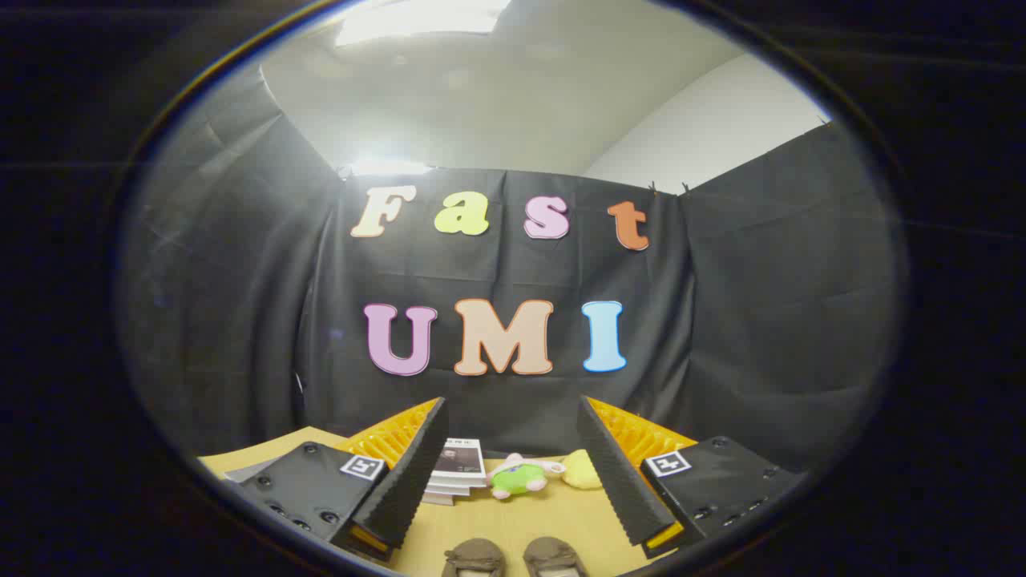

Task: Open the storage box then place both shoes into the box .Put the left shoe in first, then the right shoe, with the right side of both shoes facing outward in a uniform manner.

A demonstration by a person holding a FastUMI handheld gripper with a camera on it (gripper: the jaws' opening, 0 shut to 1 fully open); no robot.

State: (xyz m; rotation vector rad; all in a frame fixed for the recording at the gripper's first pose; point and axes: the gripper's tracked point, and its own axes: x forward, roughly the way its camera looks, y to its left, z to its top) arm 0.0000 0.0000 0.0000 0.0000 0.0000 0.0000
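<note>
My gripper (511, 413) is held up above the wooden table (513, 521), its two fingers spread wide apart with nothing between them. Two brown shoes sit side by side on the table below the fingers, toes pointing away from me: the left one (474, 555) and the right one (553, 554). Only their front parts show.
Beyond the fingers, near the black cloth wall, lie a stack of booklets (457, 473), a green and pink plush toy (517, 477) and a yellow soft toy (581, 471). The cloth wall closes off the far side and both sides of the table.
</note>
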